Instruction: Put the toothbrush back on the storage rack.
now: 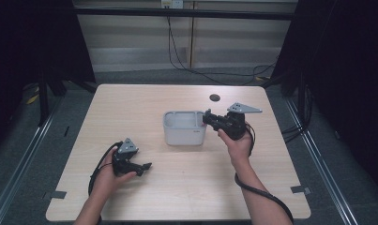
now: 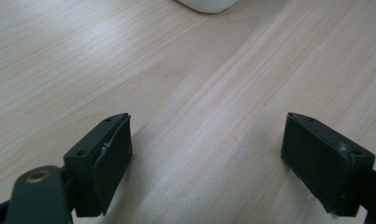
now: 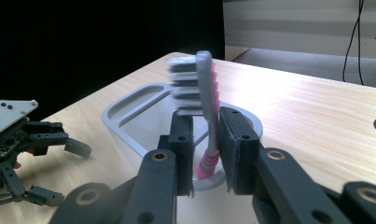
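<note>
A white two-compartment container (image 1: 184, 136) stands mid-table. My right gripper (image 1: 207, 117) hovers at its right rim, jaws pointing left. In the right gripper view a toothbrush (image 3: 206, 93) with a grey head and pink grip stands upright between the jaws of my right gripper (image 3: 206, 121), over the container's near compartment (image 3: 129, 105). The brush leans on the right pad (image 3: 234, 149), a thin gap shows at the left pad, and its head is blurred. My left gripper (image 1: 144, 168) rests low over the table at front left; its jaws (image 2: 209, 135) stand wide open with bare wood between them.
A small round hole (image 1: 215, 97) lies in the tabletop behind the container. The container's corner (image 2: 209, 4) shows at the top of the left gripper view. Cables run across the floor beyond the table's far edge. Dark curtains flank both sides.
</note>
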`<state>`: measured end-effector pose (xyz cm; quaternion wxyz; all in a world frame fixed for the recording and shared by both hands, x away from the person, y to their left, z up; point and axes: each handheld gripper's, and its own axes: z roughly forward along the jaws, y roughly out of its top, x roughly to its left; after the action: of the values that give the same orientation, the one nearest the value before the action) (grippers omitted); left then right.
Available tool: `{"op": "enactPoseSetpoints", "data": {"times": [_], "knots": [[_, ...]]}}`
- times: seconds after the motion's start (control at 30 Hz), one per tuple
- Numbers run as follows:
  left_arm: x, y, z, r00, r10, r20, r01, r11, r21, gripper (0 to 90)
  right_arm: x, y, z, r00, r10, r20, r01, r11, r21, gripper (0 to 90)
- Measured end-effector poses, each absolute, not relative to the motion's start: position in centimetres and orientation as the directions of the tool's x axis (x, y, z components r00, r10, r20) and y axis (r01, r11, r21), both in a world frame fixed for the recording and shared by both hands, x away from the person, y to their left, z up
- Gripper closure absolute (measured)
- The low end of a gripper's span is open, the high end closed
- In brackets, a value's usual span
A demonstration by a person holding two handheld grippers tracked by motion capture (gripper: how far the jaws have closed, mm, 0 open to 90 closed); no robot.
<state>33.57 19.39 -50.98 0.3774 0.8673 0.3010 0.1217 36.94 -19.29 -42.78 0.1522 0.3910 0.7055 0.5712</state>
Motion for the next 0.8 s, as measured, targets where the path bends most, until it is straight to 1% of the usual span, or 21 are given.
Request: {"op": "enactPoseSetpoints", "data": {"times": [0.1,0.47,0.8], "knots": [[33.56,19.39,-50.98,0.789,0.615,-0.018,0.432,-0.533,0.728,16.1,36.89,-19.31,-42.77,-0.645,0.728,0.231,0.379,0.042,0.924,73.8],[33.57,19.39,-50.98,0.789,0.614,-0.016,0.43,-0.534,0.728,16.1,36.74,-19.62,-42.75,-0.629,0.743,0.227,0.387,0.046,0.921,61.7],[33.56,19.38,-50.99,0.788,0.615,-0.019,0.433,-0.531,0.728,16.1,36.53,-19.83,-42.31,-0.62,0.758,0.202,0.394,0.078,0.916,47.3]]}}
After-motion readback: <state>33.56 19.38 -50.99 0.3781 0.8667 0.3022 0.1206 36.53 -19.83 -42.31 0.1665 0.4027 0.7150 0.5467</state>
